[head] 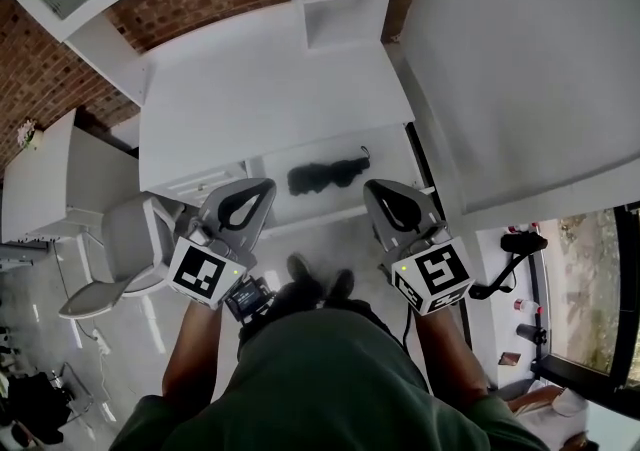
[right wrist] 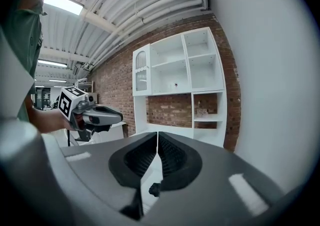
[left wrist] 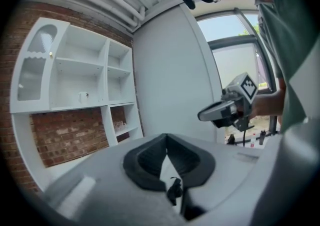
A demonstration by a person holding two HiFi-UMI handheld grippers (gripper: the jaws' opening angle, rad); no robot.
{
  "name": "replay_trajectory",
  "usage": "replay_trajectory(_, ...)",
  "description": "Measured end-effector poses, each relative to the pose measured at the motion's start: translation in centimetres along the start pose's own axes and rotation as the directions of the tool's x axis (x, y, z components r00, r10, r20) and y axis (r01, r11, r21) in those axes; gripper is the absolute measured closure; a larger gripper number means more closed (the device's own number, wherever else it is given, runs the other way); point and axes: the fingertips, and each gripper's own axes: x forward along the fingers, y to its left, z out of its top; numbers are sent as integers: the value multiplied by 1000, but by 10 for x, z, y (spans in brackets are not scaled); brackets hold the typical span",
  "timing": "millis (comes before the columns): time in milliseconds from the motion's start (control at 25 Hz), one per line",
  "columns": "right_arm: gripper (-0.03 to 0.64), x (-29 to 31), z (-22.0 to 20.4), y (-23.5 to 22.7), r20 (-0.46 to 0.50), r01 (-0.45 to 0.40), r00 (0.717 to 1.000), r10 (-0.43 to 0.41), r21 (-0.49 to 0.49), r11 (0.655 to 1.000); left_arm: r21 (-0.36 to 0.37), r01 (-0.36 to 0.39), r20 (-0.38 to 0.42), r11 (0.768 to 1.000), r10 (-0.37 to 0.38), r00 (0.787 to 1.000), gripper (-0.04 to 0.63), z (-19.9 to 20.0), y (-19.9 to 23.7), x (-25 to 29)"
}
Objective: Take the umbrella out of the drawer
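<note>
In the head view a black folded umbrella (head: 328, 176) lies in the open white drawer (head: 390, 154) at the front of a white desk (head: 270, 89). My left gripper (head: 267, 183) is held just short of the drawer, left of the umbrella, with its jaws shut and empty. My right gripper (head: 371, 185) hovers to the umbrella's right, also shut and empty. Neither touches the umbrella. The left gripper view shows its own closed jaws (left wrist: 166, 138) and the right gripper (left wrist: 226, 110) beyond. The right gripper view shows its closed jaws (right wrist: 158, 134) and the left gripper (right wrist: 95, 116).
A white shelf unit (right wrist: 177, 69) hangs on the brick wall above the desk. A tall white panel (head: 520, 69) stands close on the right. A grey chair (head: 120, 254) and a white side table (head: 50, 179) stand at the left. The person's shoes (head: 318, 284) are in front of the drawer.
</note>
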Motion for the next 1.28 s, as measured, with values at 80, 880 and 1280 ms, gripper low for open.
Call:
replay_trajectory(80,604,10,-2,-1,-12,1,1000,-1,2,1000,-9,0,4,1000,0,1000,592,-4,9,3)
replay_trajectory(880,595,109,-5,-14,-104,67,992,-68,-17,998,-53,129,71,990,-125,990,592,-37,85,53)
replay_trajectory(1280,595,152,-38,-68,-164,-21,986,26,30,999,-85,37,-38,996,-41,998,592,-78,123,92)
